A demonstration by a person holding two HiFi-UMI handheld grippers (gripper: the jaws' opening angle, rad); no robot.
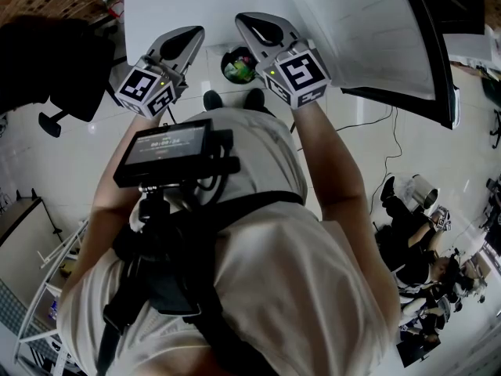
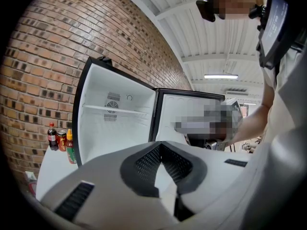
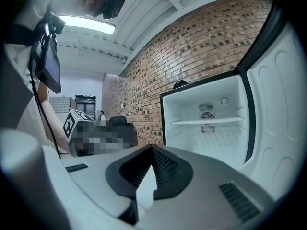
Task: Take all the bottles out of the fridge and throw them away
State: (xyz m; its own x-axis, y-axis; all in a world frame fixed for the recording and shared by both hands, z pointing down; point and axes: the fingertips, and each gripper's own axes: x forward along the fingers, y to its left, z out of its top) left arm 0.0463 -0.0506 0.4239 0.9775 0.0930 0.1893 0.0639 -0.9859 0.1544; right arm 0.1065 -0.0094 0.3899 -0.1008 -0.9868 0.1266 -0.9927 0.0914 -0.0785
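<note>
The fridge [image 2: 115, 128] stands open, and its white inside with one shelf [image 3: 206, 121] shows no bottles. On the white counter [image 2: 50, 174] left of the fridge stand a dark cola bottle [image 2: 52, 137], a can [image 2: 61, 140] and a green bottle with a yellow cap [image 2: 70, 148]. My left gripper [image 2: 160, 145] is shut and holds nothing. My right gripper [image 3: 152, 147] is shut and empty too. In the head view both grippers, left [image 1: 192, 34] and right [image 1: 250, 20], are held side by side at waist height. A black bin [image 1: 239, 65] with green contents sits on the floor between them.
The open fridge door [image 1: 368, 37] swings out to the right of my right gripper. A black office chair [image 1: 47, 61] is at the left. People sit at the lower right [image 1: 423, 249]. A white wire rack [image 1: 47, 288] stands at the lower left. A brick wall [image 2: 43, 71] lies behind the fridge.
</note>
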